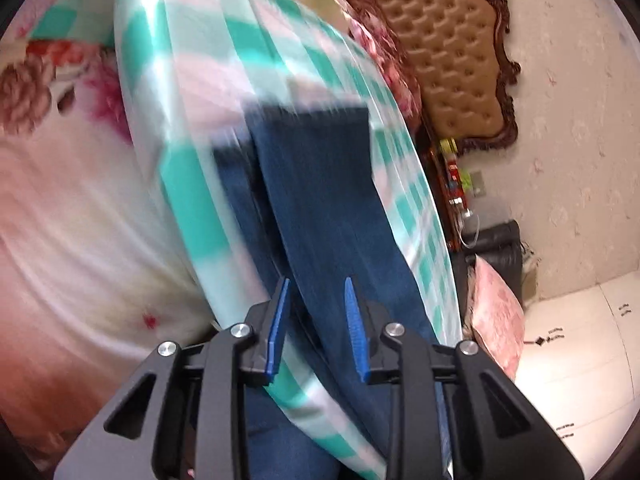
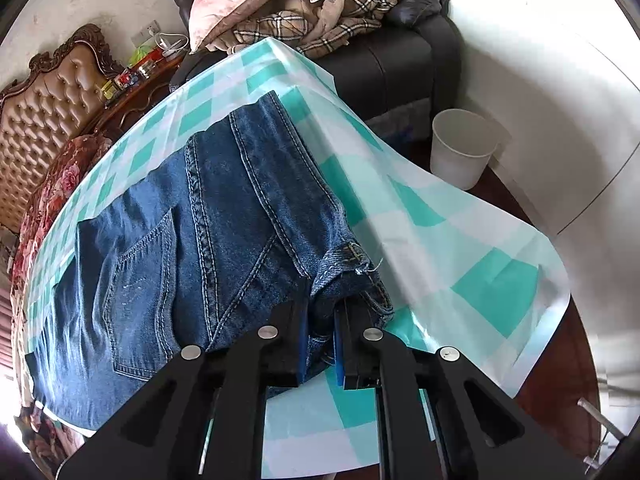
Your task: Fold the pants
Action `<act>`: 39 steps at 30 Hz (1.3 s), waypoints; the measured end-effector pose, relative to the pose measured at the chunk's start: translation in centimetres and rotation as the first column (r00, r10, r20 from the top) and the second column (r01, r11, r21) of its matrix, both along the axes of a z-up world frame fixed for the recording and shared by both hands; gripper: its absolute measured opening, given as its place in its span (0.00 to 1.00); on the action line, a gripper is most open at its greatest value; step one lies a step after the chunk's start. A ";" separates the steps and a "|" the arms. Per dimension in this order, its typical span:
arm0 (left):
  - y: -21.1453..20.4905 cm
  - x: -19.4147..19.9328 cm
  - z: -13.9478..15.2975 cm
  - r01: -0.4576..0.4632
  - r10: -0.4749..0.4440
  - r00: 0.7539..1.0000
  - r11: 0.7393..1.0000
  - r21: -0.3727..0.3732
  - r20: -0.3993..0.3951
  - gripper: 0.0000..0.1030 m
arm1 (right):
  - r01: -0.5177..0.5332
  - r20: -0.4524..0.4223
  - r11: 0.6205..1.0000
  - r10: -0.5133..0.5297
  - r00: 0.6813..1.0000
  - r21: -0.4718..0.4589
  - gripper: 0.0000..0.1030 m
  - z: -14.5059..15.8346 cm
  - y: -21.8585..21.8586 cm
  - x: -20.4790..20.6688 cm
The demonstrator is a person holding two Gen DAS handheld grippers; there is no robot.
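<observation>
Blue denim pants (image 2: 208, 216) lie on a teal-and-white checked cloth (image 2: 460, 248), waist end toward the right wrist camera, a back pocket showing. My right gripper (image 2: 322, 328) is shut on the waistband corner of the pants. In the blurred left wrist view the pant legs (image 1: 320, 184) stretch away over the checked cloth (image 1: 192, 184). My left gripper (image 1: 316, 312) is open, its blue fingers (image 1: 354, 320) apart above the leg fabric and holding nothing.
A tufted brown headboard (image 1: 452, 60) and floral bedding (image 1: 60, 184) lie beside the cloth. A dark armchair (image 2: 400, 68) piled with pillows and a plaid blanket (image 2: 320, 12) stands behind. A white bucket (image 2: 460, 148) sits on the floor to the right.
</observation>
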State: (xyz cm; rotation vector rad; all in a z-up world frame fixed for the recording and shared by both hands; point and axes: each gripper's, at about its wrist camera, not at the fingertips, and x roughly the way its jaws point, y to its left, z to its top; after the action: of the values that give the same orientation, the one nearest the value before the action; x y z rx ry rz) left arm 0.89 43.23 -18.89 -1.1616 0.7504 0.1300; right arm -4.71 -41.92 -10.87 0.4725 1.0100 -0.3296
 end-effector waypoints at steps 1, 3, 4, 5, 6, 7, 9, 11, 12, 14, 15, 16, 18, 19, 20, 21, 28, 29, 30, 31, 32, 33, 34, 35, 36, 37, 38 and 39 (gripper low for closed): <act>0.9 0.2 -0.1 -0.008 0.008 1.000 1.000 -0.007 -0.003 0.27 | 0.002 -0.002 1.000 -0.002 1.000 0.000 0.09 0.1 0.0 0.0; 2.4 0.9 0.0 -0.005 0.005 1.000 1.000 0.000 -0.016 0.25 | 0.008 -0.002 1.000 -0.008 1.000 0.007 0.09 0.0 -0.1 0.0; 2.9 1.1 0.2 -0.006 0.006 1.000 1.000 0.008 -0.029 0.10 | 0.010 -0.001 1.000 -0.010 1.000 0.007 0.09 0.0 0.0 0.0; 3.2 1.3 0.4 0.002 -0.001 0.999 1.000 0.021 -0.038 0.02 | 0.014 0.000 1.000 -0.014 1.000 0.010 0.09 0.0 -0.1 0.0; 3.4 1.2 0.9 0.000 0.002 0.999 0.999 0.047 -0.051 0.01 | 0.020 0.001 1.000 -0.020 1.000 0.015 0.09 -0.1 -0.2 -0.1; 3.3 0.9 1.3 -0.001 0.004 0.999 0.998 0.063 -0.050 0.01 | 0.025 0.002 1.000 -0.025 1.000 0.019 0.09 -0.1 -0.2 -0.1; 3.3 0.7 1.6 -0.004 0.015 0.996 0.993 0.122 -0.091 0.01 | 0.033 0.004 0.999 -0.033 0.999 0.017 0.09 -0.1 -0.2 -0.2; 3.8 0.6 1.0 -0.019 0.035 0.991 0.992 0.124 -0.129 0.04 | 0.036 0.001 0.999 -0.036 0.999 0.013 0.09 -0.2 -0.2 -0.1; 3.9 0.2 1.4 -0.028 0.048 0.989 0.989 0.145 -0.139 0.06 | 0.035 -0.004 0.999 -0.035 0.999 0.011 0.09 -0.1 -0.2 0.0; 2.9 -0.6 4.2 -0.069 0.118 0.985 0.940 0.335 -0.127 0.29 | 0.035 -0.010 0.999 -0.035 0.999 -0.004 0.09 0.2 -0.2 -0.1; 2.4 -0.7 5.3 -0.078 0.124 0.988 0.920 0.385 -0.096 0.32 | 0.039 -0.007 0.999 -0.039 0.999 0.000 0.09 0.3 -0.3 -0.3; 1.5 -0.5 6.6 -0.076 0.122 0.990 0.894 0.441 -0.076 0.35 | 0.048 0.000 0.999 -0.048 0.999 0.010 0.13 0.6 -0.5 -0.6; -2.8 1.3 9.5 -0.007 0.038 0.999 0.783 0.621 -0.037 0.46 | 0.087 0.015 0.996 -0.087 0.996 -0.008 0.23 2.0 -0.9 -1.7; -5.3 2.4 10.5 0.047 -0.035 0.999 0.725 0.687 -0.031 0.52 | 0.112 0.015 0.992 -0.111 0.994 -0.058 0.30 2.9 -0.9 -2.2; -8.2 3.6 11.2 0.111 -0.126 0.991 0.662 0.741 -0.035 0.53 | 0.146 0.017 0.979 -0.145 0.989 -0.142 0.34 4.2 -1.0 -2.9; -12.3 5.1 11.8 0.191 -0.248 0.967 0.576 0.795 -0.052 0.53 | 0.176 0.019 0.959 -0.176 0.984 -0.223 0.34 5.3 -1.0 -3.4; -36.4 13.2 11.3 0.540 -0.843 0.524 0.216 0.813 -0.124 0.52 | -0.221 0.127 0.917 0.275 0.953 -0.333 0.38 10.0 8.6 4.6; -37.9 14.6 10.7 0.562 -0.862 0.486 0.183 0.806 -0.143 0.50 | -0.315 0.120 0.898 0.365 0.923 -0.307 0.41 9.4 10.3 6.4; -39.1 16.7 9.9 0.610 -0.884 0.439 0.161 0.776 -0.162 0.49 | -0.392 0.110 0.873 0.437 0.893 -0.289 0.41 8.7 11.9 8.1; -39.7 18.1 9.2 0.643 -0.898 0.405 0.146 0.751 -0.173 0.43 | -0.456 0.100 0.847 0.496 0.862 -0.272 0.41 8.0 13.5 9.7; -40.5 19.7 8.5 0.673 -0.908 0.368 0.112 0.731 -0.199 0.41 | -0.512 0.092 0.823 0.545 0.833 -0.245 0.41 7.0 14.9 11.7; -41.3 20.5 8.1 0.687 -0.914 0.335 0.072 0.723 -0.227 0.41 | -0.559 0.079 0.801 0.585 0.807 -0.217 0.41 6.0 16.0 13.6; -42.3 20.9 7.8 0.703 -0.922 0.296 0.033 0.711 -0.250 0.39 | -0.586 0.074 0.786 0.608 0.790 -0.198 0.41 5.4 16.5 14.7; -42.9 21.7 7.4 0.724 -0.932 0.257 0.009 0.690 -0.257 0.37 | -0.616 0.064 0.766 0.635 0.770 -0.182 0.41 4.5 17.3 16.4; -43.8 22.4 7.4 0.746 -0.945 0.210 -0.011 0.666 -0.250 0.36 | -0.637 0.053 0.752 0.653 0.756 -0.171 0.41 3.7 17.7 17.7; -44.4 22.9 7.3 0.755 -0.953 0.177 -0.029 0.655 -0.247 0.36 | -0.649 0.039 0.743 0.662 0.748 -0.163 0.41 3.1 18.0 18.7; -45.2 23.5 7.2 0.760 -0.958 0.151 -0.046 0.648 -0.245 0.36 | -0.652 0.021 0.739 0.664 0.747 -0.170 0.41 2.5 18.2 19.5; -46.1 24.2 7.0 0.769 -0.962 0.122 -0.065 0.636 -0.246 0.34 | -0.650 0.000 0.737 0.661 0.750 -0.186 0.41 1.7 18.1 20.5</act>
State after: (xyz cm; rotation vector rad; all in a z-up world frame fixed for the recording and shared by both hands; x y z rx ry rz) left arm 25.10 -2.90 -11.87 0.2515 0.9663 -0.8993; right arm 15.77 -23.86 -9.12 -0.0585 1.0078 0.2402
